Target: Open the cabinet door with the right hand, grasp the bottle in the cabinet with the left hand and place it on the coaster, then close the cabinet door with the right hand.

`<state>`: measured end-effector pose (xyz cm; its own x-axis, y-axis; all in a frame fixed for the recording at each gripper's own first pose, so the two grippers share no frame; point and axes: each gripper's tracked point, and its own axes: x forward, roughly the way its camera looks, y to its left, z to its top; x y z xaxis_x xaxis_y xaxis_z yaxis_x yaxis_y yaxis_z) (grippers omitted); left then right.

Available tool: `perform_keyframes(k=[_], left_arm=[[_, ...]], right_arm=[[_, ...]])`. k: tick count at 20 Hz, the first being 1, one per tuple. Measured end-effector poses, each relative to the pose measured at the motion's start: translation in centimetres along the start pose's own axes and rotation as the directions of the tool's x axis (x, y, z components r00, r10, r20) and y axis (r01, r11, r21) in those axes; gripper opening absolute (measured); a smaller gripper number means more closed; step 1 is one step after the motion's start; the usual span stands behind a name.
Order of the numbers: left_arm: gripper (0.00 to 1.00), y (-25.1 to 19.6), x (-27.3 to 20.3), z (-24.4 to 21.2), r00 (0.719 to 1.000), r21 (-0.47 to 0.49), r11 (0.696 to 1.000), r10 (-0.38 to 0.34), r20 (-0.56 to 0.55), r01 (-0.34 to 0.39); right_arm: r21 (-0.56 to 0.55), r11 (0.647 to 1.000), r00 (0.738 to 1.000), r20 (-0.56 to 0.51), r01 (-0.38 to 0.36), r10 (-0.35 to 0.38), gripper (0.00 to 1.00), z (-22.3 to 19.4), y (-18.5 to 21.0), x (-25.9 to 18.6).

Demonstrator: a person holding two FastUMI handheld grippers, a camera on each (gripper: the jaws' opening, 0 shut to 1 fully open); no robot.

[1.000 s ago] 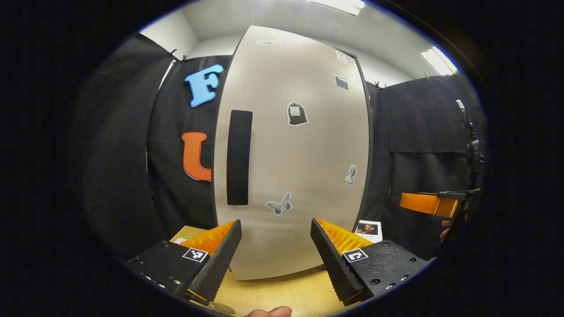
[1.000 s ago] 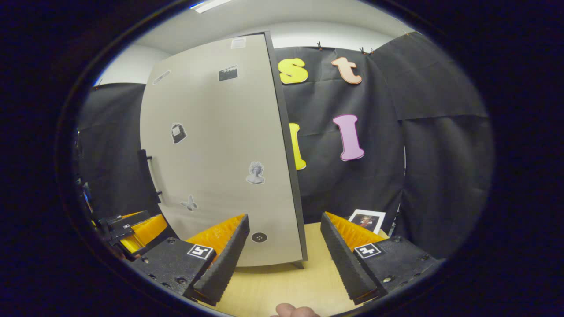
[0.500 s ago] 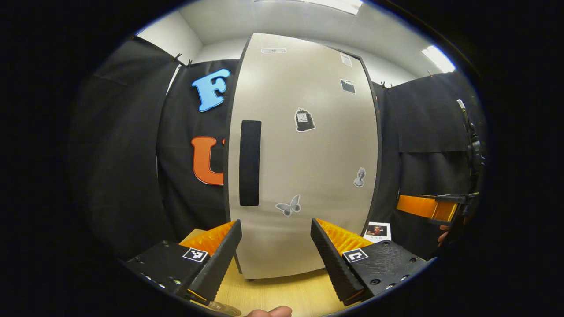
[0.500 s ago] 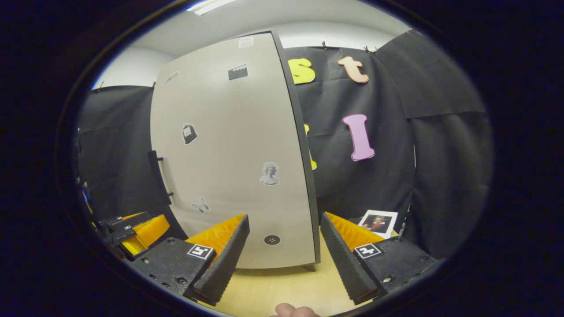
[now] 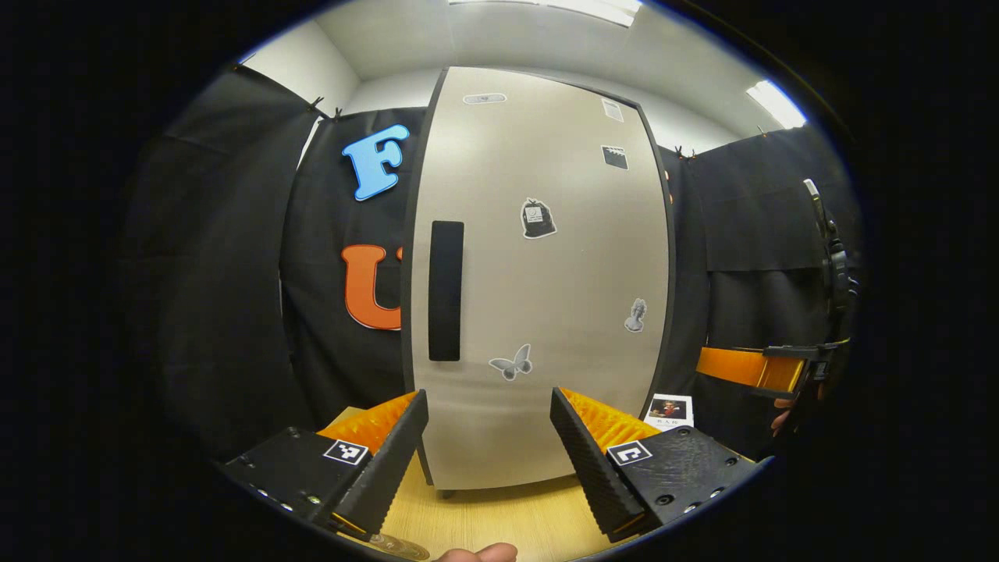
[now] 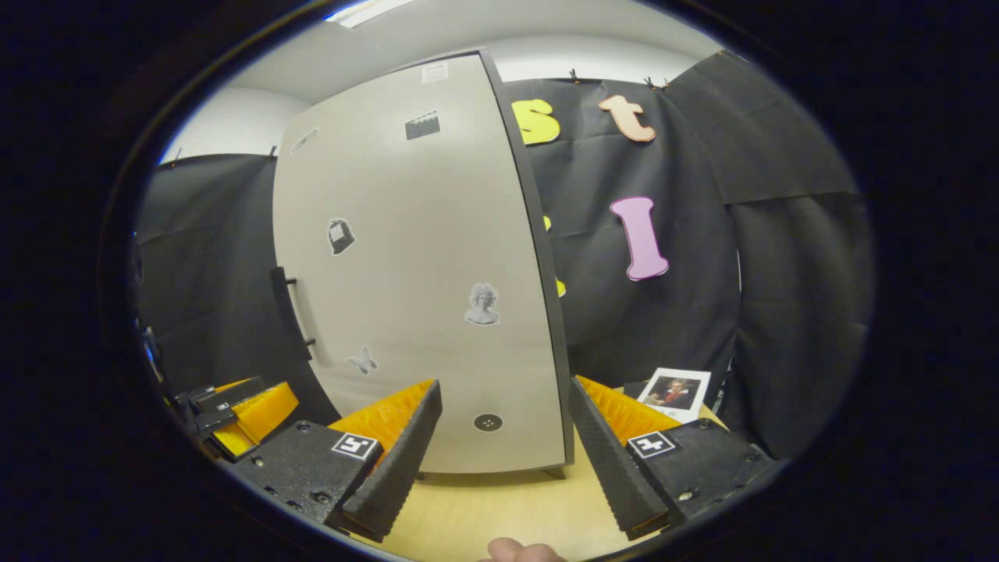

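Observation:
A tall grey cabinet (image 5: 538, 281) with small stickers stands on the wooden table (image 5: 499, 519), its door closed. The long black handle (image 5: 446, 290) runs down the door's left side. My left gripper (image 5: 488, 402) is open and empty, a short way in front of the door's lower part. My right gripper (image 6: 503, 390) is also open and empty, facing the door's right edge (image 6: 538, 273). From there the handle (image 6: 287, 312) shows side-on at the far left. The closed door hides whatever is inside.
A small framed photo (image 6: 675, 392) leans at the back right of the table, also the photo (image 5: 670, 409) beside the cabinet. The other gripper (image 5: 749, 367) hangs at the right; the left one (image 6: 242, 406) sits low left. A round rim (image 5: 398, 548) peeks at the table's near edge.
In both views the cabinet has slid a little to the right and its base sits slightly farther off. Both grippers stay open; the door stays closed.

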<state>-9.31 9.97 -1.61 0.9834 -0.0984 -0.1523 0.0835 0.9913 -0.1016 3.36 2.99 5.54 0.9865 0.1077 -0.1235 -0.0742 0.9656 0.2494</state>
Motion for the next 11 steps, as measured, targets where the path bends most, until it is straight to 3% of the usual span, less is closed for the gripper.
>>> perform_keyframes(k=[11], left_arm=[[0.95, 0.0, -0.4, 0.0, 1.000, -0.005, 1.000, 0.010, 0.001, -0.010]], right_arm=[[-0.004, 1.000, 0.999, -0.023, -0.025, 0.024, 1.00, -1.1, -0.4, -0.4]])
